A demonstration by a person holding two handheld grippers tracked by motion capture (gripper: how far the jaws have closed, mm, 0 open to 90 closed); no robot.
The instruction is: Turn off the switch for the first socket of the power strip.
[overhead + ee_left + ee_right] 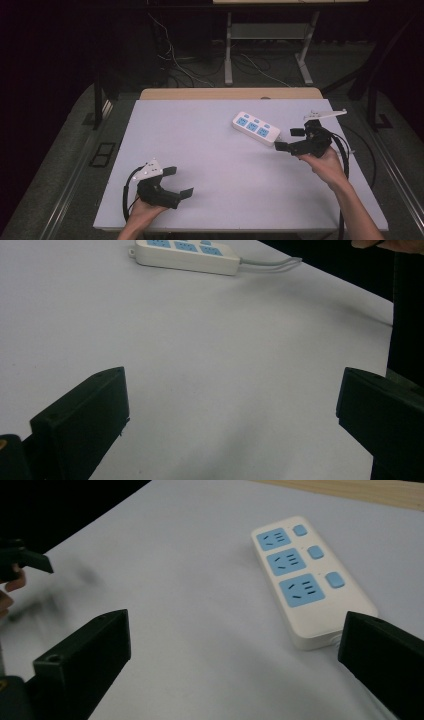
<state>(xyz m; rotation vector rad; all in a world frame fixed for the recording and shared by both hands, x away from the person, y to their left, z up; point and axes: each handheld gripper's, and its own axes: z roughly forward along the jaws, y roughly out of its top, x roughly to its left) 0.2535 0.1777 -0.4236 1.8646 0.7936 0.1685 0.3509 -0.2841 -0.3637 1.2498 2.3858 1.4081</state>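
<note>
A white power strip [255, 128] with three blue sockets and blue switches lies on the white table [210, 165], right of centre. My right gripper [289, 139] hovers just right of its near end, open, nothing between the jaws. In the right gripper view the power strip [305, 575] lies ahead, its near end close to the right jaw. My left gripper [178, 181] sits near the front left edge, open and empty. In the left gripper view the strip [185, 252] lies far ahead with its grey cord [270, 262] running right.
A wooden strip [230, 93] borders the table's far edge. Beyond it on the floor stand desk legs [228, 50] and loose cables [175, 60]. The other hand's gripper [22, 560] appears at far left in the right gripper view.
</note>
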